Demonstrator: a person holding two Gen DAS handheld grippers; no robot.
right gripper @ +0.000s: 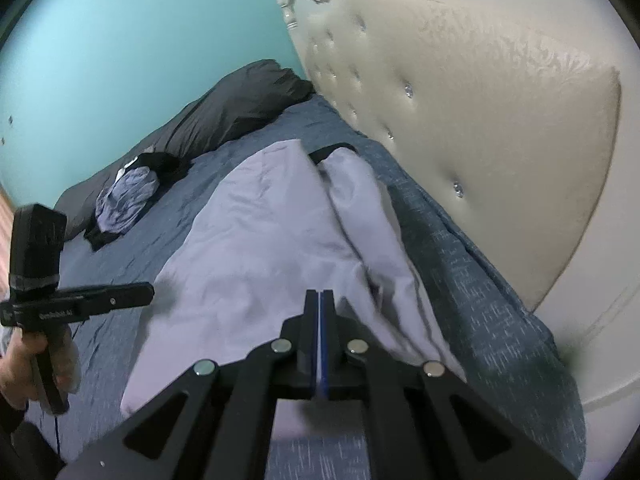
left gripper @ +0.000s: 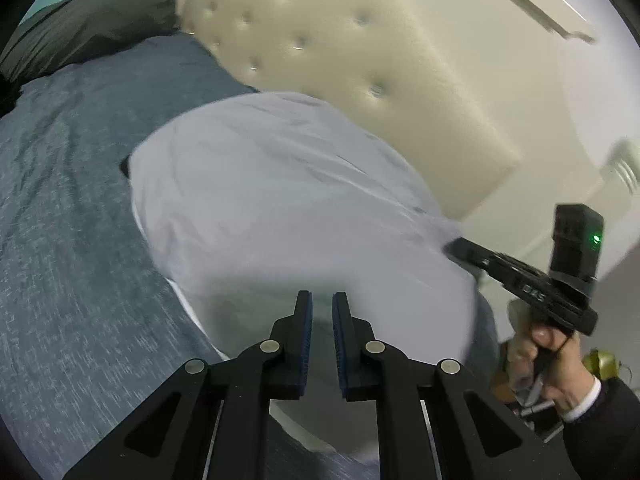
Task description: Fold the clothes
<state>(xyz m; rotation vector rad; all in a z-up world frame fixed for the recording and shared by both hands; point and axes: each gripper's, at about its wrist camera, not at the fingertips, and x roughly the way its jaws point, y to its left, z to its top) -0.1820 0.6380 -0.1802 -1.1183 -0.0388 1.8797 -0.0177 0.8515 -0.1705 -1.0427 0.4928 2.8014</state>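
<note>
Our left tongs (left gripper: 322,312) stand slightly apart, seemingly pinching the pale garment (left gripper: 280,200); our right tongs (right gripper: 319,300) are pressed together, lifting its bed-edge hem for folding.

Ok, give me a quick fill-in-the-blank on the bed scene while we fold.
1. The pale garment lies spread on the ____ bedspread.
2. The headboard is ____ in colour.
3. The crumpled clothes lie near the dark ____.
4. The right gripper fingers are ____.

Missing: blue-grey; cream; pillow; shut
</note>
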